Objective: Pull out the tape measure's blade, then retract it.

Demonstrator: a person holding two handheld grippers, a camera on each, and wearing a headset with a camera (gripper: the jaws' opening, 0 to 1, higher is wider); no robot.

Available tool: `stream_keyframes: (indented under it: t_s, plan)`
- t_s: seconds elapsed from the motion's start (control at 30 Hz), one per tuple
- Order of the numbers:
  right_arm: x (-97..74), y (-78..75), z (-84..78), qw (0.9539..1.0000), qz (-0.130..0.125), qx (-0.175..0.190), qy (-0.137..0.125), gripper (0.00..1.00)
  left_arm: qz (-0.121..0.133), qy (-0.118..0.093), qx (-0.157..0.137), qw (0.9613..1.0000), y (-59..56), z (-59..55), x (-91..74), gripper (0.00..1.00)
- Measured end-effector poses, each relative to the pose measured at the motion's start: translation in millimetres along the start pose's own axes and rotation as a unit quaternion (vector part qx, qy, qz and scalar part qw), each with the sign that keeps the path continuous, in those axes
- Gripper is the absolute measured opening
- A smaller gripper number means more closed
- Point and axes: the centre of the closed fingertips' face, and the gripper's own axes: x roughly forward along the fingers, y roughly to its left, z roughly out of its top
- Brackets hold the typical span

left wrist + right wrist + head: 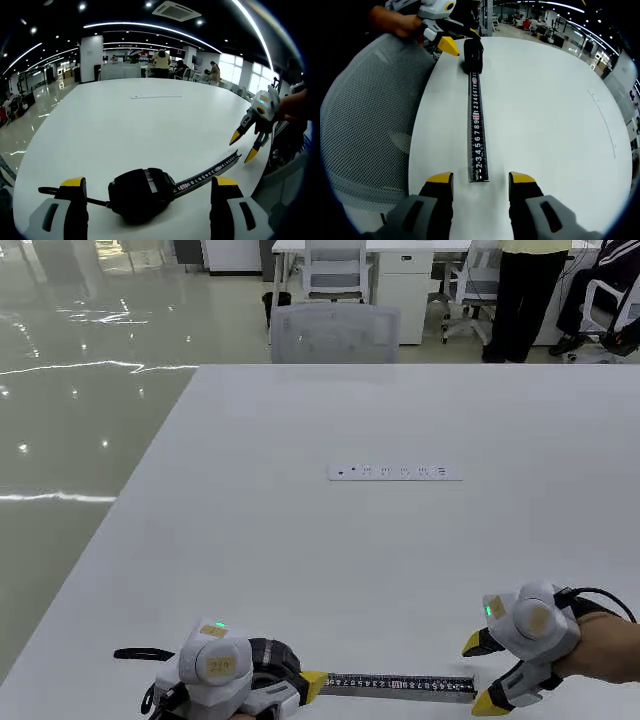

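A black tape measure (270, 658) lies on the white table (400, 570) near its front edge. Its blade (400, 684) is drawn out to the right and rests flat. My left gripper (290, 690) is open, its yellow-tipped jaws on either side of the case (142, 192) with gaps showing. The blade (207, 175) runs toward my right gripper (240, 151). My right gripper (478, 674) is open too, and the blade's end (479, 175) lies between its jaws without touching them. The case (473, 52) sits at the far end, by the left gripper (462, 42).
A white power strip (394, 472) lies mid-table. The tape's black wrist strap (140, 653) trails left of the case. A grey mesh chair (365, 125) stands just off the table's near edge; another chair (335, 333) is at the far side. People stand beyond.
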Motion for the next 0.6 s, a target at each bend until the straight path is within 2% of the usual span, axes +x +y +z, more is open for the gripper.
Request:
stream_keyframes:
  t_s: [0.17,0.6]
  plan:
    - [3.0,0.8,-1.8,1.0,0.004,0.003,0.003,0.38,-0.001,-0.008,0.004,1.0,-1.0,3.2,0.3,1.0]
    - [9.5,2.0,-6.2,0.9998,0.008,-0.003,0.017,0.3,-0.001,-0.008,-0.001,1.0,-0.8,2.8,0.7,1.0]
